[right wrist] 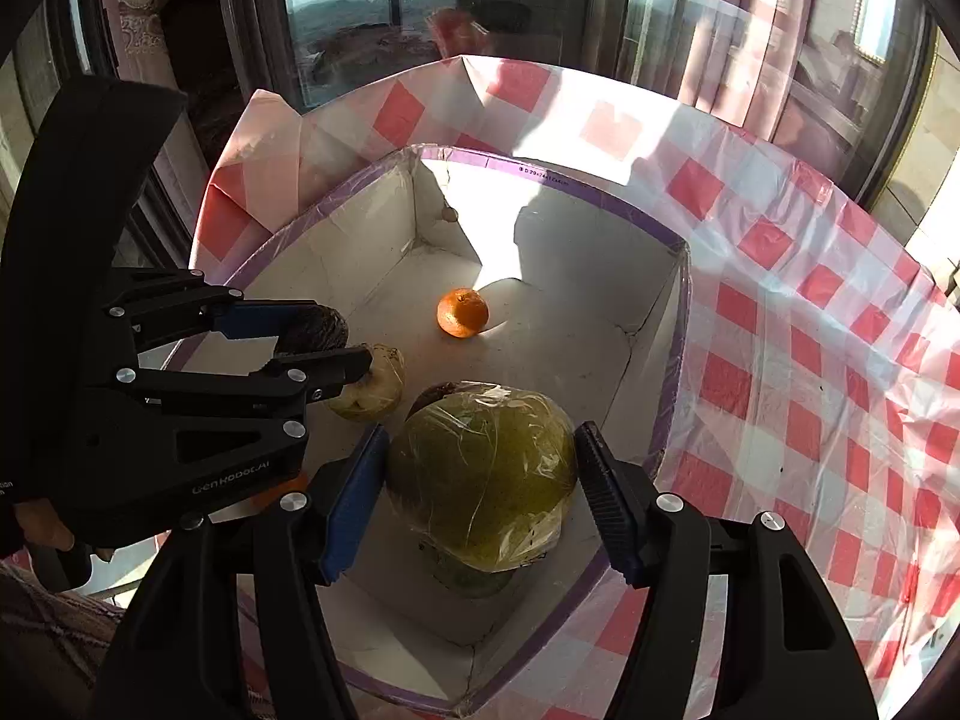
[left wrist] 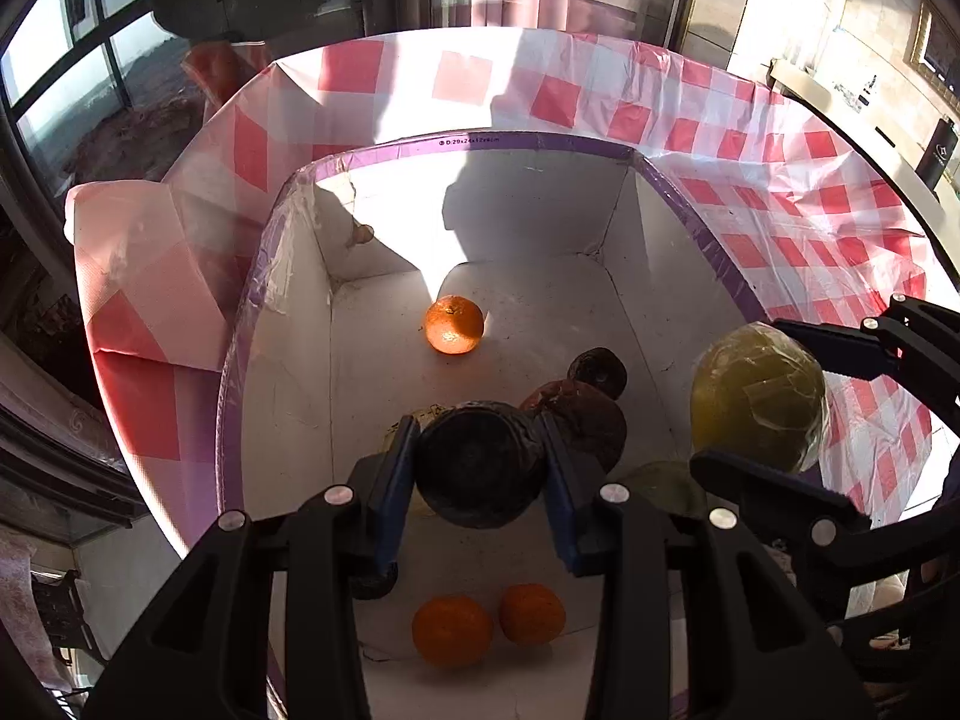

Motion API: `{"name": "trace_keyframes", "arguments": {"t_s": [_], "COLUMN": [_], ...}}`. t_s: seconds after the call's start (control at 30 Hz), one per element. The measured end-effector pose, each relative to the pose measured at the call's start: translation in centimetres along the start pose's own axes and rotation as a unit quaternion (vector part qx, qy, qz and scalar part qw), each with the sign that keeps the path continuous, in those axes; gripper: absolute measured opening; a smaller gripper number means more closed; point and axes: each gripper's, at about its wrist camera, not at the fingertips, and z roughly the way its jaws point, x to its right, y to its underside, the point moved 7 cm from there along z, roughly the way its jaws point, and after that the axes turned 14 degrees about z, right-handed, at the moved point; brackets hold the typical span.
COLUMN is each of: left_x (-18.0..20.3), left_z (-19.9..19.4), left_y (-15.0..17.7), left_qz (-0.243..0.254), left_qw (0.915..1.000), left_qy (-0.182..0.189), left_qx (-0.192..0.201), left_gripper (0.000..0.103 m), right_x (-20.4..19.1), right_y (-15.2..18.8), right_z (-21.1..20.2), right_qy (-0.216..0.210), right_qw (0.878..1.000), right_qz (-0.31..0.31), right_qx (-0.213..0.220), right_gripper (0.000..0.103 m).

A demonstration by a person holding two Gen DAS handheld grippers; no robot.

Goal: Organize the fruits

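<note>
The left hand-held gripper point(left wrist: 480, 474) is clamped tight on a dark fruit point(left wrist: 480, 471), held over the white box point(left wrist: 288, 360) at about 6 o'clock of its floor; a slip could be caused by the small round skin between the pads, and the two oranges point(left wrist: 451, 630) below could be struck; one orange point(left wrist: 454, 324) sits near the box's centre; at 3 o'clock the right hand-held gripper point(right wrist: 480, 474) is closed about halfway on a plastic-wrapped green fruit point(right wrist: 483, 474) above the box's near edge; the slick film could let it slide, and the two grippers, close together, could be knocked.
</note>
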Motion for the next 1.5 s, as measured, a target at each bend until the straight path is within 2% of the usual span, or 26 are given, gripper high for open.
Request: {"name": "trace_keyframes", "arguments": {"t_s": [0.13, 0.47, 0.8, 0.9, 1.1, 1.2, 1.37, 1.5], "left_x": [-1.1, -1.9, -2.1, -2.0, -1.6, -2.5, -3.0, -3.6], "left_z": [0.6, 3.2, 4.0, 3.8, 3.7, 3.7, 3.2, 2.5], "left_y": [0.2, 1.2, 1.2, 1.2, 1.2, 1.4, 1.2, 1.0], "left_qz": [-0.014, -0.021, -0.024, -0.026, -0.015, -0.039, -0.057, -0.061], "left_qw": [0.9998, 0.9989, 0.9987, 0.9989, 0.9994, 0.9986, 0.9982, 0.9973], "left_qy": [-0.012, -0.028, -0.021, -0.018, -0.013, -0.015, -0.011, -0.039], "left_qx": [0.003, -0.031, -0.039, -0.034, -0.029, -0.034, -0.018, -0.013], "left_gripper": [0.039, 0.039, 0.04, 0.057, 0.067, 0.08, 0.088, 0.09], "right_x": [-1.0, -1.4, -1.3, -1.0, -0.4, 0.1, 0.8, 0.7], "right_y": [0.5, 1.6, 1.7, 1.9, 1.7, 1.4, 0.7, 0.5], "right_z": [1.9, 5.2, 6.3, 6.2, 6.3, 6.0, 5.3, 5.2], "right_qy": [-0.003, -0.007, -0.006, -0.005, -0.002, 0.002, 0.026, 0.04], "right_qw": [1.0, 0.998, 0.998, 0.998, 0.998, 0.998, 0.999, 0.998], "right_qz": [-0.015, -0.019, -0.016, -0.009, 0.012, 0.025, 0.032, 0.024], "right_qx": [-0.019, -0.053, -0.061, -0.063, -0.064, -0.055, -0.034, -0.031], "right_gripper": [0.062, 0.062, 0.062, 0.062, 0.064, 0.069, 0.084, 0.086]}}
